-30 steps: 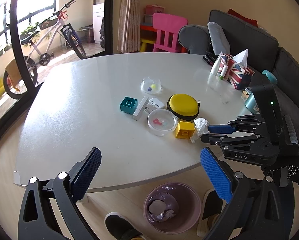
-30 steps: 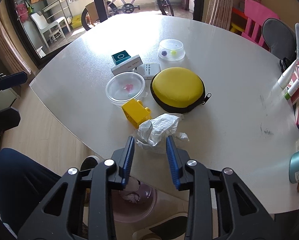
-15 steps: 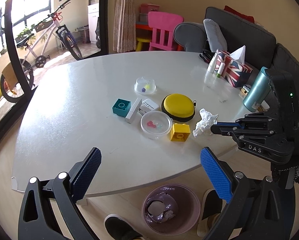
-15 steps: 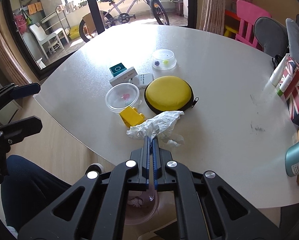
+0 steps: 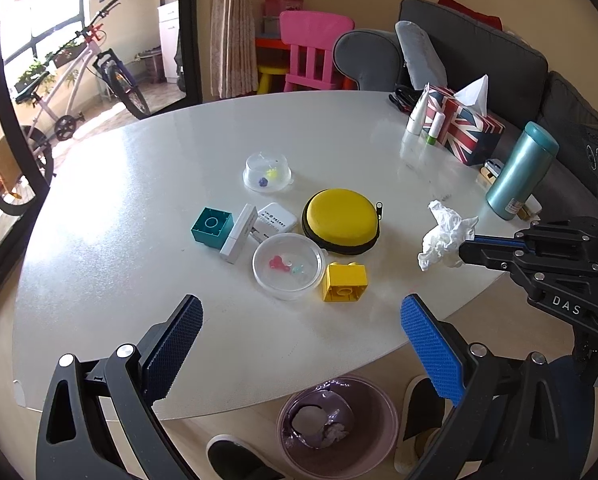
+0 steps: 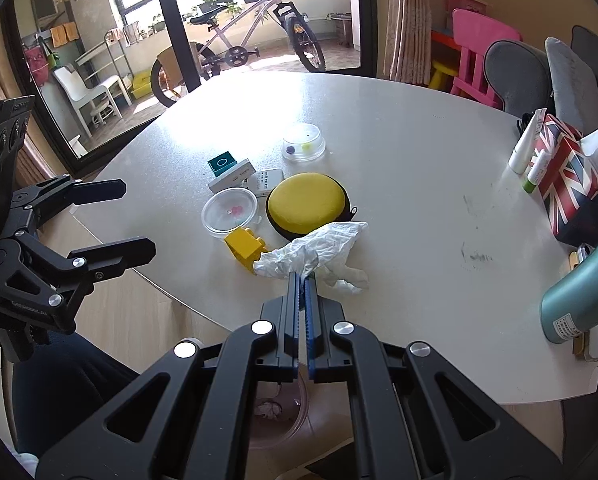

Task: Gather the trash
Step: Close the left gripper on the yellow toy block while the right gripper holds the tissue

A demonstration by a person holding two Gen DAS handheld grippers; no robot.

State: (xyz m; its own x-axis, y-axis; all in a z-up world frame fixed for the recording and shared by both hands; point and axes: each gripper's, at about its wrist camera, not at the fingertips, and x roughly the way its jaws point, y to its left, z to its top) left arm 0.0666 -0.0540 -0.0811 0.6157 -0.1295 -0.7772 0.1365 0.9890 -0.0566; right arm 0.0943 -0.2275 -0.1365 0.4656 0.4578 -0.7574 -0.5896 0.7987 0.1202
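Nearest me, on the floor below the bench's near edge: purple bin [image 5: 337, 424], scraps inside.

My left hand-held gripper [image 5: 301, 354]: fingers spread wide, nothing between them, above the near edge of the bench [image 5: 139, 264].

My right hand-held gripper [image 6: 302, 280]: fingers pressed together, pinching a crumpled white tissue [image 6: 319, 254]. I see the tissue over the bench's near right edge, clear of the surface in the left wrist view.

Mid-bench, clustered: yellow block [image 5: 345, 282], clear lidded dish [image 5: 287, 266], yellow round case [image 5: 341, 216], white boxes [image 5: 259, 226], teal block [image 5: 212, 227].

Farther: small clear dome [image 5: 267, 172].

Far right edge: teal flask [image 5: 521, 170], flag-patterned tissue box [image 5: 465, 128], two tubes [image 5: 423, 122].
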